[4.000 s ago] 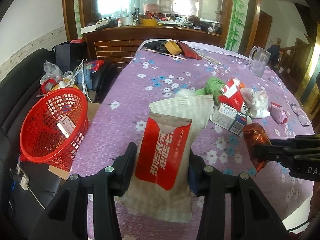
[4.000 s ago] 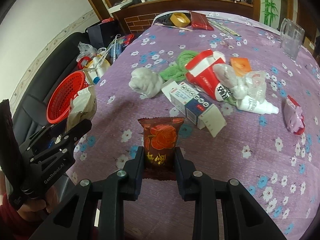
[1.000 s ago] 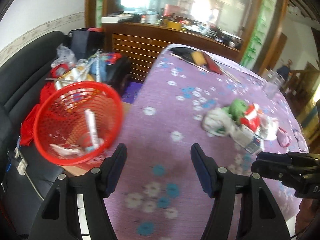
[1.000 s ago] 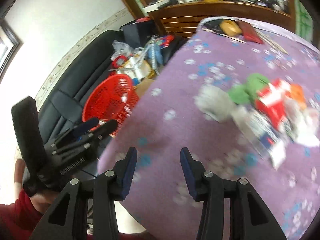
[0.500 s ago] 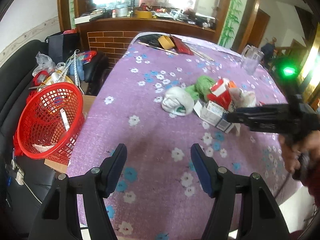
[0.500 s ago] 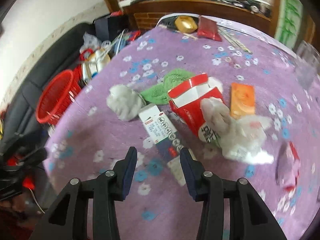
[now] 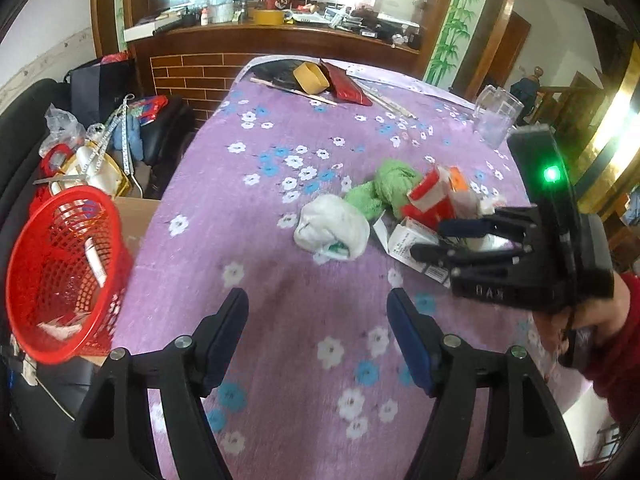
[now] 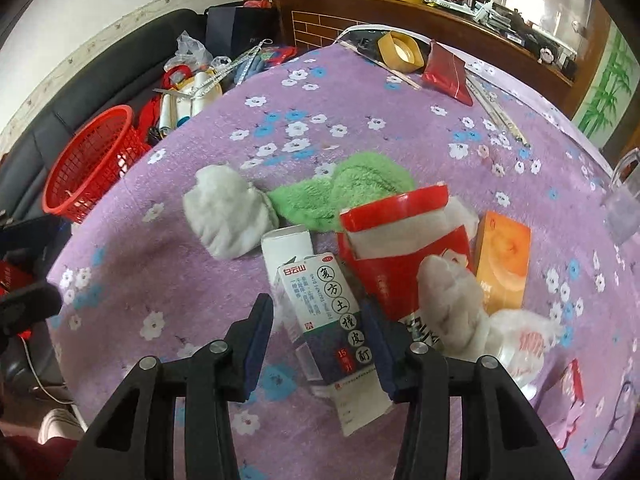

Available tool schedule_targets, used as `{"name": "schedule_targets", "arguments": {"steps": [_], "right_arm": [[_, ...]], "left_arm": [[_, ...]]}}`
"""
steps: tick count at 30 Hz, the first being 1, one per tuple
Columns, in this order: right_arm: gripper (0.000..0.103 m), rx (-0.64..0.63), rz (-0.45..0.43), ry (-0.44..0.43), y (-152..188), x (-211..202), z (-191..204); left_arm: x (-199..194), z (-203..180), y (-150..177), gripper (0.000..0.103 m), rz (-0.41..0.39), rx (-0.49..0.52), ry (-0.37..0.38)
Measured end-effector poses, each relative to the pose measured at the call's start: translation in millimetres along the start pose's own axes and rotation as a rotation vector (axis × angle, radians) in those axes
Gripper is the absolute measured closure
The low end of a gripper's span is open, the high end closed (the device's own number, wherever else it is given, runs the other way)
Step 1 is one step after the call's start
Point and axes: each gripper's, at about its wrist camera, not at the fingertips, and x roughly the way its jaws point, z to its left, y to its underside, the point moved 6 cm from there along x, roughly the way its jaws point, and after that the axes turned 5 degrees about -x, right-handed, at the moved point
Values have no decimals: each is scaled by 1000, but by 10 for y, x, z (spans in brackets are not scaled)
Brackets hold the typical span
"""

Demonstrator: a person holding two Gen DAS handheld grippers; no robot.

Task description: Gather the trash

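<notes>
My right gripper [image 8: 318,320] points down at the purple flowered tablecloth [image 8: 160,280]. A white and dark blue medicine box [image 8: 332,320] lies between its jaws, which are opening; the pads stand beside the box without pressing it. Beside the box lie a white crumpled wad [image 8: 228,216], a green cloth [image 8: 352,192] and a red carton [image 8: 400,248]. My left gripper [image 7: 318,320] hovers over bare cloth, its jaws opening with nothing between them. The red mesh basket [image 7: 60,276] stands off the table's left edge with some trash in it. The right gripper [image 7: 430,240] also shows in the left wrist view, over the box [image 7: 404,240].
An orange box [image 8: 504,264], a white tissue wad [image 8: 452,292], a plastic bag [image 8: 520,336] and a pink wrapper [image 8: 572,384] lie right of the carton. A glass jug [image 7: 496,120], a tape roll [image 8: 400,52] and a red pouch [image 8: 448,72] stand farther back. A cluttered black sofa [image 8: 100,76] runs along the left.
The wipes pack and the snack wrapper held four seconds ago are gone from the jaws. Both grippers swung from the basket side back over the table; the right one came down around the medicine box.
</notes>
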Motion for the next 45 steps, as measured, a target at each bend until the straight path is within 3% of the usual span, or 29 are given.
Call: {"name": "schedule_targets", "arguments": {"steps": [5, 9, 13, 22, 26, 30, 32, 35, 39, 45], "right_arm": [[52, 1, 21, 5, 34, 58, -59], [52, 19, 33, -44, 115, 43, -34], [65, 39, 23, -88, 188, -66, 24], [64, 111, 39, -119, 509, -284, 117], [63, 128, 34, -123, 587, -367, 120], [61, 153, 33, -131, 644, -390, 111], [61, 162, 31, -136, 651, -381, 117], [59, 168, 32, -142, 644, -349, 152], [50, 175, 28, -143, 607, -298, 198], [49, 182, 28, -161, 598, -238, 263]], "left_arm": [[182, 4, -137, 32, 15, -42, 14], [324, 1, -202, 32, 35, -57, 20], [476, 6, -275, 32, 50, -64, 13], [979, -166, -338, 32, 105, 6, -32], [1134, -160, -342, 50, 108, 6, -48], [1090, -148, -351, 67, 87, 13, -44], [1019, -153, -333, 69, 73, 17, -36], [838, -171, -277, 69, 34, 30, -28], [616, -165, -175, 69, 7, 31, -10], [368, -68, 11, 69, -10, 3, -18]]}}
